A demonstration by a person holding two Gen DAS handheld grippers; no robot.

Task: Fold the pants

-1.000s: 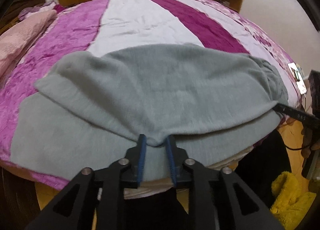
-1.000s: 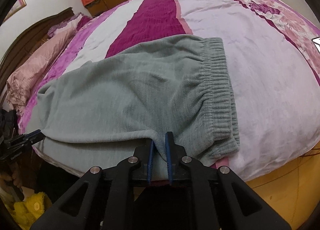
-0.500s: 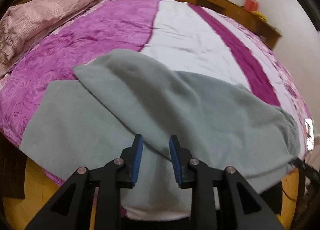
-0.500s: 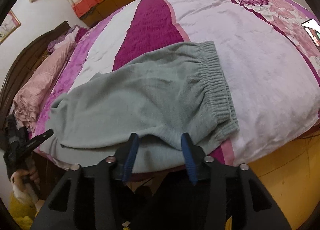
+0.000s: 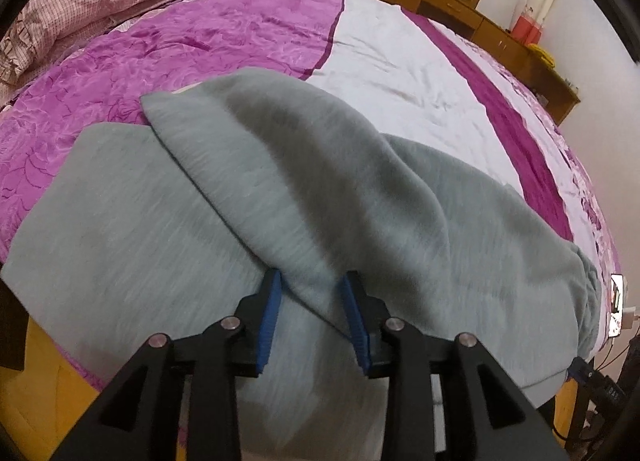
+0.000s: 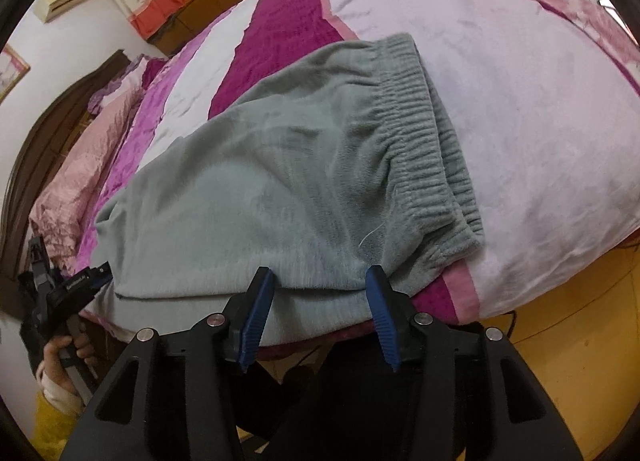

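my left gripper [image 5: 310, 293] is opening, its blue pads straddling the folded edge of the grey pants [image 5: 320, 197] without pressing it. my right gripper [image 6: 320, 289] is opening too, released, with the near hem between its pads. the pants lie folded lengthwise along the near edge of the bed [image 6: 520, 101], elastic waistband [image 6: 424, 141] to the right. a phone [image 5: 618, 293] lies beyond the waistband.

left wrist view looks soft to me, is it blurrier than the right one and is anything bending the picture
Left wrist view: the grey pants show smeared weave, mild motion blur, with a soft shadow across the upper fold. Right wrist view: sharper, waistband ribs crisp. Both: fisheye bulges the bed, with dark corners.
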